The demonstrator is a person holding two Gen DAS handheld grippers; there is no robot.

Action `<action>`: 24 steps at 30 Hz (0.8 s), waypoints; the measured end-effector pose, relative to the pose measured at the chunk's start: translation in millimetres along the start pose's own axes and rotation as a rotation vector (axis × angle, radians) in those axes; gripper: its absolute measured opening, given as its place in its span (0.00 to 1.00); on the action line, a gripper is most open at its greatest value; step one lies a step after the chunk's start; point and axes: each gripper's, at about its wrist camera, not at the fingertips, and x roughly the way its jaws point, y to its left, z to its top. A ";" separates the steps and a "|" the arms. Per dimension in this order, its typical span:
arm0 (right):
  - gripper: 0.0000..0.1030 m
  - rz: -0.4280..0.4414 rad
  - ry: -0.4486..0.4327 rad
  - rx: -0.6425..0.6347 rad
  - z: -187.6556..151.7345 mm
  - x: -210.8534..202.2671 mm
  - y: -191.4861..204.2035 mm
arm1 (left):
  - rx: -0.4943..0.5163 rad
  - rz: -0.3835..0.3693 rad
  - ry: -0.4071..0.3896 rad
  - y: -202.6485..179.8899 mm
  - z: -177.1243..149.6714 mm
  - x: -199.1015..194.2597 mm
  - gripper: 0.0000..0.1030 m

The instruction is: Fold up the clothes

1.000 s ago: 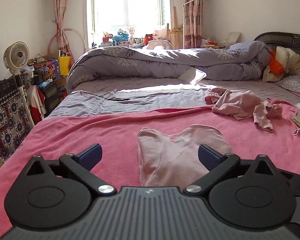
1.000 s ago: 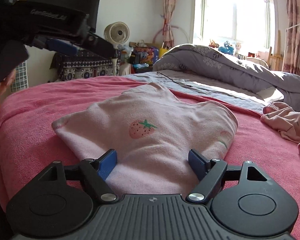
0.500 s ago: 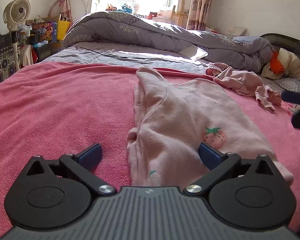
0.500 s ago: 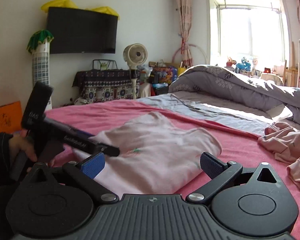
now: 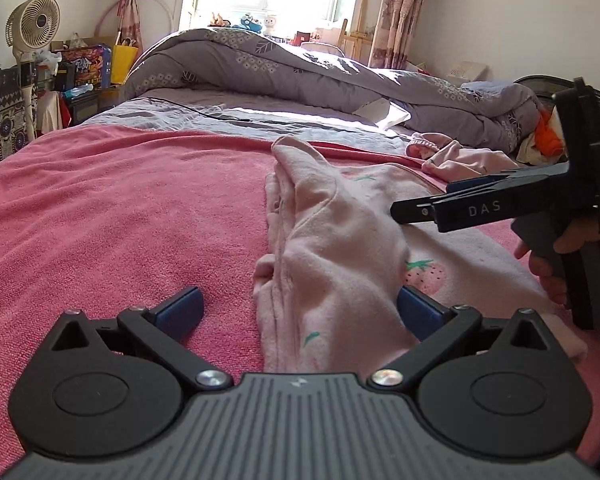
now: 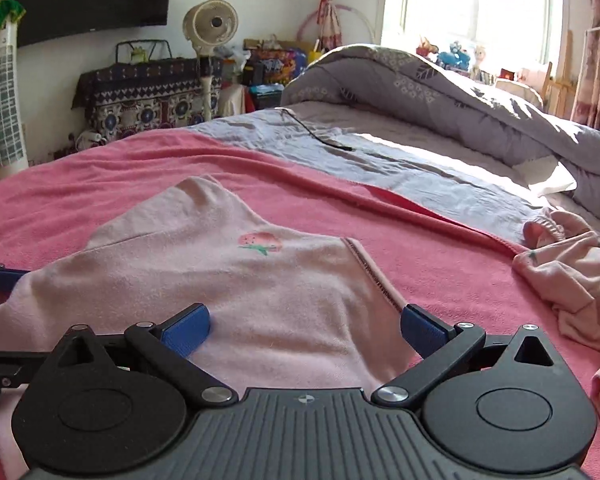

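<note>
Pink top: top (image 5: 340, 264) lies on the pink blanket (image 5: 120, 208) of the bed, one side folded in over its middle, strawberry print showing (a second print shows in the right view).
Change: a second ago the right hand-held gripper (image 6: 304, 330) stood narrower over the cloth; now its jaws stand fully apart, nothing clamped, and it has swung sideways.
Left hand-held gripper: (image 5: 298, 306) has dropped low over the top's near edge, jaws apart, cloth between them but not pinched.
Meaning: the side fold looks set; next probably comes the other side or a lengthwise fold.
Waiting: more pink clothes (image 6: 572, 276) heaped to the right.
Hidden: the top's near hem sits under both gripper bodies; whether the left pads touch fabric is hard to tell.
</note>
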 end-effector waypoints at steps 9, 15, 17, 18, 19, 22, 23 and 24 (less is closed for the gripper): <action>1.00 0.027 0.043 0.210 15.0 33.4 -31.1 | -0.005 -0.006 -0.002 0.1 0.2 0.7 1.00; 1.00 0.058 0.072 0.237 5.8 27.5 -43.6 | -0.006 -0.011 -0.002 1.6 -0.1 0.7 1.00; 1.00 0.095 0.009 0.205 2.6 0.7 -44.4 | -0.007 -0.011 -0.003 1.5 -0.4 0.5 1.00; 1.00 0.159 -0.026 0.180 -1.7 -13.8 -44.5 | -0.007 -0.012 -0.003 1.5 -0.4 0.5 1.00; 1.00 0.230 -0.060 0.154 -6.5 -28.5 -44.7 | -0.006 -0.011 -0.003 1.3 -0.7 0.6 1.00; 1.00 0.426 -0.109 0.022 -21.6 -62.4 -40.0 | -0.006 -0.010 -0.003 1.2 -0.6 0.7 1.00; 1.00 0.464 -0.093 -0.041 -26.1 -65.7 -35.9 | -0.005 -0.009 -0.003 1.1 -0.5 0.7 1.00; 1.00 0.482 -0.057 -0.113 -31.5 -64.1 -30.5 | -0.004 -0.008 -0.002 0.8 -0.4 0.7 1.00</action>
